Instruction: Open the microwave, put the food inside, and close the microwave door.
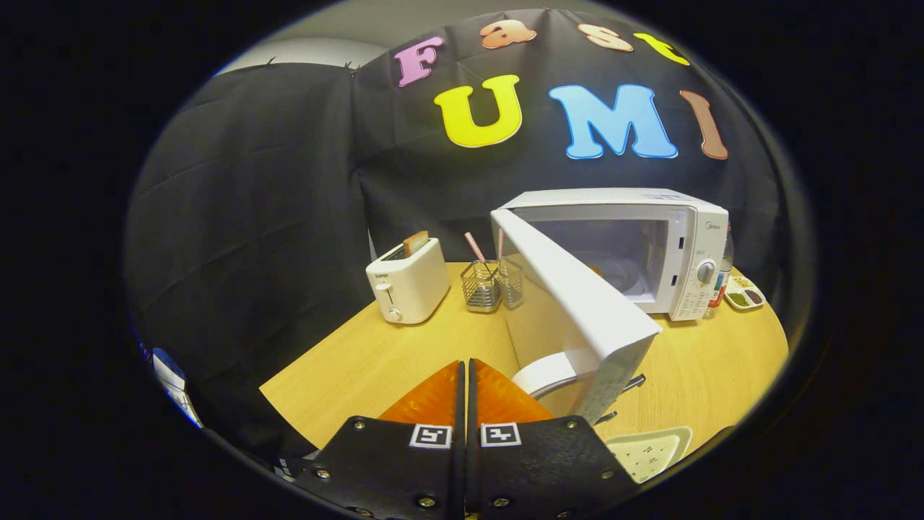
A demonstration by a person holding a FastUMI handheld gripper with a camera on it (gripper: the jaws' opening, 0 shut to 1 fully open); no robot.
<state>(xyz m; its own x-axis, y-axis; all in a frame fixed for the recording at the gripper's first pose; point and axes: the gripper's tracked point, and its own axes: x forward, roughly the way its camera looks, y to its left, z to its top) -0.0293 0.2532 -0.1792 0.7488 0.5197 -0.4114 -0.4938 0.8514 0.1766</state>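
The white microwave (650,245) stands at the back right of the wooden table (375,354). Its door (570,296) is swung wide open toward me, its free edge just right of my fingertips. The cavity is lit, with a pale turntable inside; a small orange bit shows at the cavity's left edge behind the door. My gripper (464,365) is shut, its two fingers pressed together with nothing between them, hovering over the table just left of the door's free edge. A white dish-like object (545,374) shows through the door's lower part.
A white toaster (408,282) with a slice of bread stands left of the microwave. Two wire holders (491,283) with straws sit between them. A small tray of condiments (743,292) lies right of the microwave. A pale power strip (650,449) lies near the table's front.
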